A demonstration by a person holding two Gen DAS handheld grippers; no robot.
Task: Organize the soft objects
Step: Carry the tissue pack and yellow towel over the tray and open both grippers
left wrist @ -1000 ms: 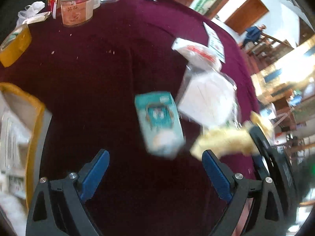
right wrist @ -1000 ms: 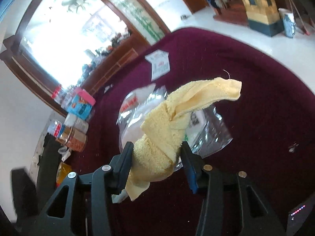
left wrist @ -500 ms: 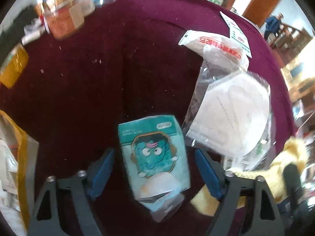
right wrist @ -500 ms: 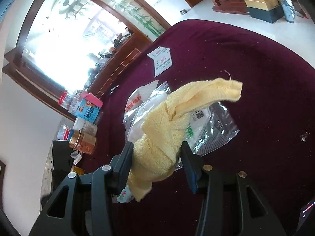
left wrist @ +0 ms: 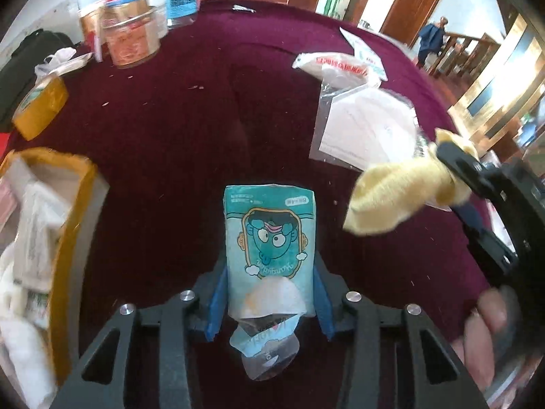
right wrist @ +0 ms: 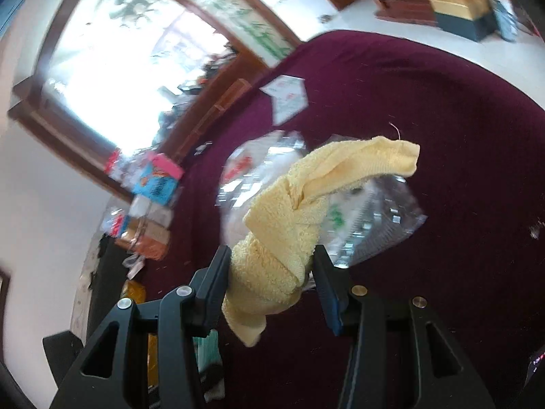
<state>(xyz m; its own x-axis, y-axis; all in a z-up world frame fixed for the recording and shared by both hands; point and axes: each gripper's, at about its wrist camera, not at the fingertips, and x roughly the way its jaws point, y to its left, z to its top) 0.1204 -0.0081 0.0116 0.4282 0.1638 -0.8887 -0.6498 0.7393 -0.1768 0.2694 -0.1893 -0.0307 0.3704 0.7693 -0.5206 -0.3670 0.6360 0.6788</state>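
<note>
Teal tissue pack (left wrist: 270, 248) with a cartoon face sits clamped between the blue pads of the left gripper (left wrist: 269, 301), its torn plastic flap hanging down near the camera. The pack is over the maroon cloth of the counter (left wrist: 170, 129); whether it touches the cloth or is lifted is unclear.

Right gripper (right wrist: 270, 284) is clenched on a rolled yellow towel (right wrist: 306, 211) — held up off the counter, one end sticking out forward, the other drooping below the pads. In the left wrist view the same towel (left wrist: 398, 201) hangs at the right, above the cloth and just beside the tissue pack, not touching it.

A clear bag holding a white mask (left wrist: 368, 129) lies flat on the counter beyond the towel, and a white packet with red print (left wrist: 335, 68) lies past it. A yellow-rimmed bin (left wrist: 73, 225) at the left edge holds white soft items — contents blurred. A roll of yellow tape (left wrist: 41, 109) lies at far left, and a jar (left wrist: 131, 39) stands at the back edge with other containers. The right view is motion-blurred, so small details there are unreadable.
</note>
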